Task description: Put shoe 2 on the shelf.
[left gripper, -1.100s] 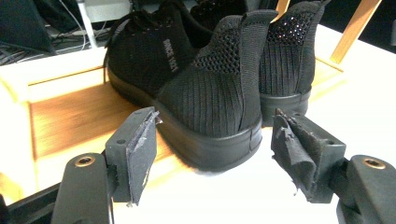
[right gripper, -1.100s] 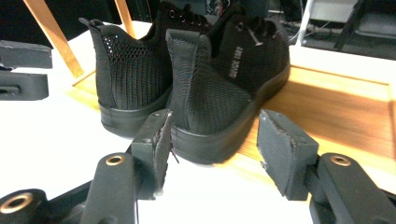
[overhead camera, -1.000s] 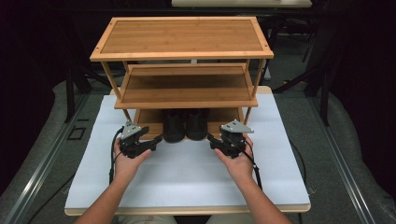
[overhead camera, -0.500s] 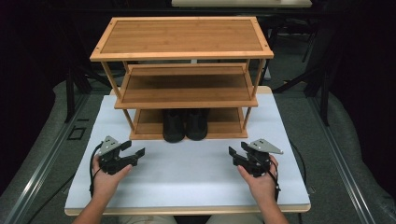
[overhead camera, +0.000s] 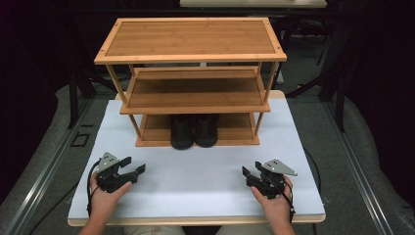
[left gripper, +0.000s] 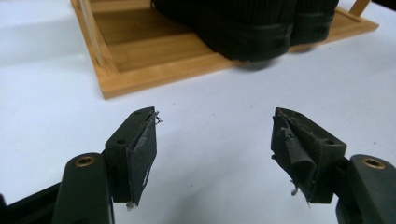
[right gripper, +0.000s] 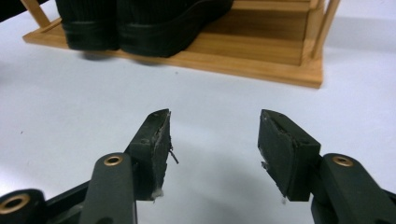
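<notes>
A three-tier bamboo shoe rack [overhead camera: 191, 36] stands at the back of the white table [overhead camera: 195, 176]. A pair of black shoes [overhead camera: 194, 130] sits on its bottom shelf, toes over the front edge; the same shoes [left gripper: 247, 28] [right gripper: 140, 23] fill the top of both gripper views. My left gripper [overhead camera: 133, 166] rests near the front left of the table, open, with nothing between its worn pads. My right gripper [overhead camera: 248, 174] rests near the front right, open and empty too. In the left gripper view the left gripper [left gripper: 214, 135] points at the rack; in the right gripper view the right gripper [right gripper: 214, 135] does the same.
The rack's two upper shelves [overhead camera: 195, 90] are bare. White tabletop lies between the grippers and the rack. Dark floor and grey rails [overhead camera: 44, 166] flank the table on both sides.
Both grippers have drawn back from the rack's bottom shelf toward the front edge and spread apart, left going left, right going right. The shoes stay on the shelf.
</notes>
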Demonstrator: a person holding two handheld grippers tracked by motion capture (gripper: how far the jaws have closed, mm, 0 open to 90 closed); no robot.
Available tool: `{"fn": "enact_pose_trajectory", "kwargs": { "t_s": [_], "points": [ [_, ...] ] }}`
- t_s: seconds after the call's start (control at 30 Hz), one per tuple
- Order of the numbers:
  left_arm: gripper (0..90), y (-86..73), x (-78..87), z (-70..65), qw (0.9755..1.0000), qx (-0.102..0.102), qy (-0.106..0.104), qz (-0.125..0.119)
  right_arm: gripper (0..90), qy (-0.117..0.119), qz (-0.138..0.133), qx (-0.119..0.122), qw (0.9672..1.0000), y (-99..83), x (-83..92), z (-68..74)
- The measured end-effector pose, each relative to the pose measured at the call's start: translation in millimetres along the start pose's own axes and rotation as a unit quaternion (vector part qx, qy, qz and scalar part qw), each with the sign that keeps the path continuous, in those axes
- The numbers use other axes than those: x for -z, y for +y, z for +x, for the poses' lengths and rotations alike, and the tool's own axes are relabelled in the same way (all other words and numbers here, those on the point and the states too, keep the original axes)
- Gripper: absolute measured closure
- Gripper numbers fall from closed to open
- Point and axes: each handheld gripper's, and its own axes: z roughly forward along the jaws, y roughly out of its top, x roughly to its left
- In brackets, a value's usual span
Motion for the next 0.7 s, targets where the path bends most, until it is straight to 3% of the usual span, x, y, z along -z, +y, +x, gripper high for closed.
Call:
{"fn": "enact_pose_trajectory", "kwargs": {
  "t_s": [0.1,0.23,0.27,0.33,0.53,0.7],
  "points": [
    [31.7,-1.4,-4.7,-2.2,0.9999,-0.009,-0.001,0.012,43.6,-0.002,0.006,-0.002,1.0,-1.8,-2.4,-0.4],
    [31.7,-2.9,-9.5,-6.2,0.9996,-0.018,-0.007,0.021,43.6,0.018,0.014,-0.013,0.9997,-4.7,-5.6,-1.7],
    [31.7,-3.1,-10.7,-7.3,0.9995,-0.022,-0.009,0.021,43.6,0.004,0.017,-0.009,0.9998,-5.2,-6.6,0.4],
    [31.7,-3.0,-12.0,-9.3,0.9993,-0.024,-0.011,0.025,43.6,0.015,0.019,-0.004,0.9997,-5.7,-8.2,2.4],
    [31.7,-3.7,-17.9,-14.6,0.9987,-0.034,-0.019,0.033,43.6,0.011,0.031,0.015,0.9993,-7.9,-12.6,8.6],
    [31.4,-3.4,-20.5,-17.0,0.9983,-0.041,-0.023,0.036,43.1,0.012,0.028,0.01,0.9995,-7.9,-12.7,7.6]
  ]
}}
